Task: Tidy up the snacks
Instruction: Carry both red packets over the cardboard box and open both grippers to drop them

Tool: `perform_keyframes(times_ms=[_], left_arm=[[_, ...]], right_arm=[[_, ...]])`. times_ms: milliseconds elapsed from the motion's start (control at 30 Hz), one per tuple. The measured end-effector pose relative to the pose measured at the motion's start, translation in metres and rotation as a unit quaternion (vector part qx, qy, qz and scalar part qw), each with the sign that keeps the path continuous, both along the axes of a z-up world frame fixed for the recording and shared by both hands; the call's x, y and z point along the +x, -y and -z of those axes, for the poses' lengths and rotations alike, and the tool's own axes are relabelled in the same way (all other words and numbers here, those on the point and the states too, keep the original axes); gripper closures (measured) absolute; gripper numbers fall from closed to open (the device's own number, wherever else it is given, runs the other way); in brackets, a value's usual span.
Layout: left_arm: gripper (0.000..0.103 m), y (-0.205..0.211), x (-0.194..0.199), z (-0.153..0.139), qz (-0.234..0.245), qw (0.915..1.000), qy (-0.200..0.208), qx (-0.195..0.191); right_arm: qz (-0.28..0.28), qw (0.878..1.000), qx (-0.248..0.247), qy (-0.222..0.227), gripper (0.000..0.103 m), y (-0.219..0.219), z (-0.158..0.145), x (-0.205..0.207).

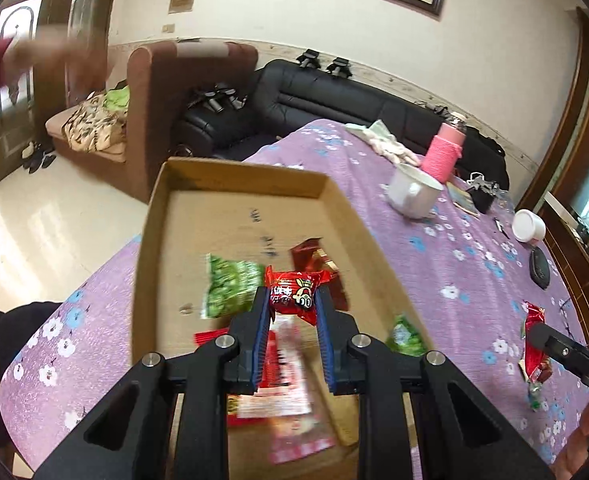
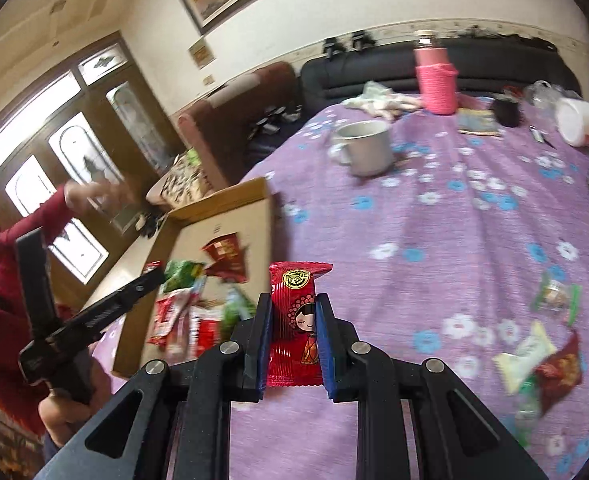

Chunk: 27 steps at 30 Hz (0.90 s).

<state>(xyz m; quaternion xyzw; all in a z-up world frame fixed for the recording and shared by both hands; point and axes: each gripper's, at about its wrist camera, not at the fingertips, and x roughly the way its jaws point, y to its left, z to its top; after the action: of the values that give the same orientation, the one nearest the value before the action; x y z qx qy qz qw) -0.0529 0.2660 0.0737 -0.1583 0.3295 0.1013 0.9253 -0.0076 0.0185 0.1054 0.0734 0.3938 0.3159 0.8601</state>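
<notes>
Over the box (image 1: 150,264), my left gripper (image 1: 292,300) pinches a red snack (image 1: 294,294); above the desk (image 2: 454,240), my right gripper (image 2: 294,308) clamps a red packet (image 2: 294,320).

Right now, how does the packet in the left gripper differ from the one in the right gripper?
The left packet hangs over the cardboard box; the right packet is over the purple cloth, beside the box. The left packet is squat with a round cartoon face; the right packet is taller, showing a doll figure under a gold emblem. Both are red wrappers, each clamped in a shut gripper: left gripper, right gripper.
</notes>
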Motion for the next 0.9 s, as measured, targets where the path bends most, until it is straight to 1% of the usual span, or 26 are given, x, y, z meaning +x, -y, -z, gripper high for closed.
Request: perform_keyframes(times_ms=[233,300,333,467,533,667,900], left_arm=[[0.081,-0.017,0.003,0.026,-0.007,0.9996,-0.014,-0.022],[0.081,-0.021,0.005,0.031,-0.007,0.9993,-0.017,-0.034],[0.081,-0.021,0.004,0.030,-0.006,0.9992,-0.013,-0.037],[0.081,-0.017,0.000,0.026,-0.012,0.9997,0.005,-0.022],[0.081,-0.017,-0.002,0.025,-0.019,0.9996,0.011,-0.015],[0.081,-0.017,-0.003,0.023,-0.023,0.9995,0.016,-0.014],[0.081,-0.019,-0.008,0.022,-0.024,0.9992,0.026,-0.017]], right_arm=[[-0.044,0.999,-0.023,-0.001,0.080,-0.061,0.004,-0.002],[-0.055,0.998,-0.033,0.000,0.080,-0.079,0.008,-0.001],[-0.058,0.998,-0.037,0.001,0.080,-0.084,0.009,-0.001],[-0.068,0.996,-0.049,-0.003,0.080,-0.108,0.016,0.005],[-0.071,0.996,-0.054,-0.004,0.080,-0.116,0.020,0.008],[-0.075,0.995,-0.062,-0.013,0.080,-0.128,0.031,0.013],[-0.073,0.995,-0.066,-0.023,0.080,-0.128,0.039,0.016]])
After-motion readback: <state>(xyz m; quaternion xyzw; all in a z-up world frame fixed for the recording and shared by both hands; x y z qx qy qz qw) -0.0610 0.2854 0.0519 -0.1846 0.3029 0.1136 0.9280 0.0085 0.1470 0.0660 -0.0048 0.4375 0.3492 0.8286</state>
